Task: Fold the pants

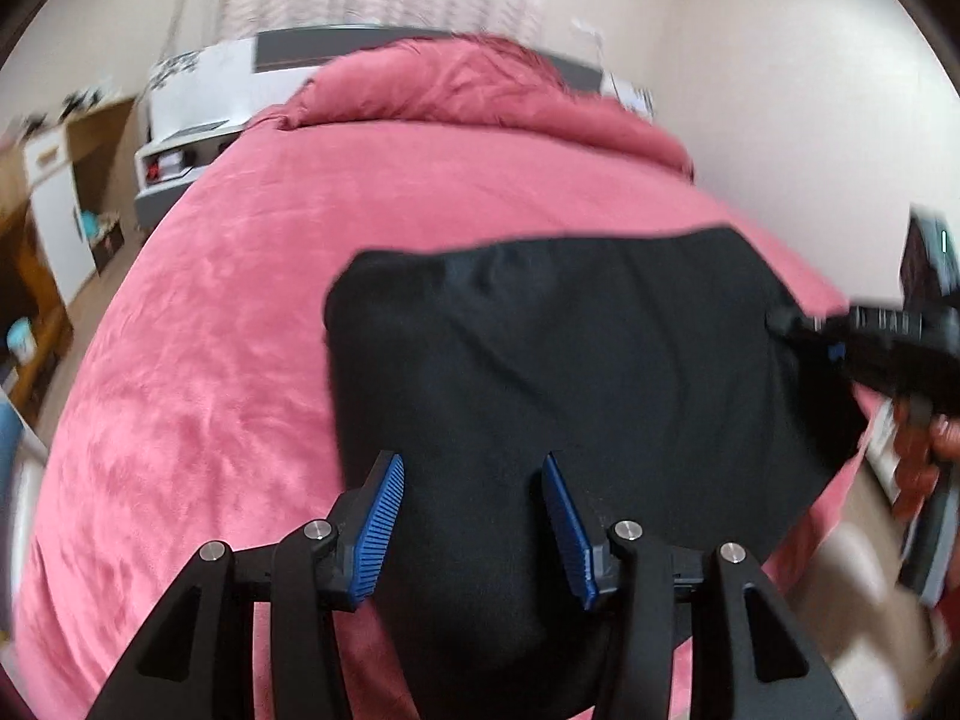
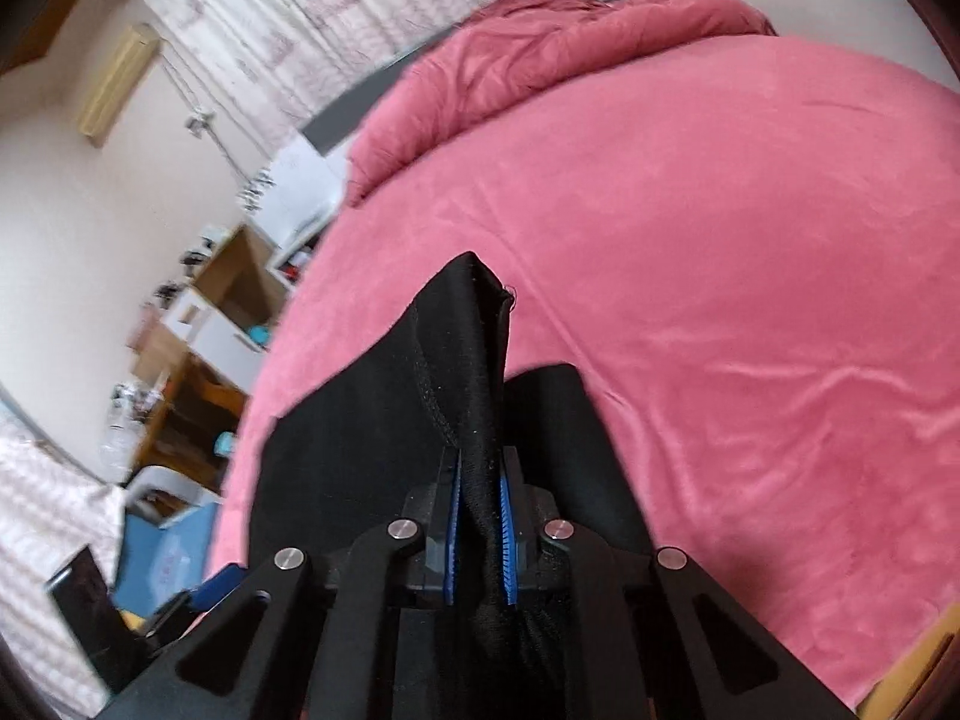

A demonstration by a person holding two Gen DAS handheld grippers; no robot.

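Observation:
Black pants (image 1: 570, 360) lie spread on a pink bed cover (image 1: 210, 360) near the bed's front right. My left gripper (image 1: 474, 480) is open, its blue pads (image 1: 378, 534) apart just above the near part of the pants, holding nothing. My right gripper (image 2: 480, 492) is shut on a bunched edge of the pants (image 2: 474, 360), which stands up in a peak between the blue pads (image 2: 507, 540). In the left wrist view the right gripper (image 1: 798, 324) pinches the pants' right edge.
The pink bed cover (image 2: 720, 300) fills most of both views, with a bunched pink duvet (image 1: 480, 84) at the headboard. Wooden shelves and white boxes (image 2: 228, 312) stand left of the bed. A curtain (image 2: 300, 0) hangs behind.

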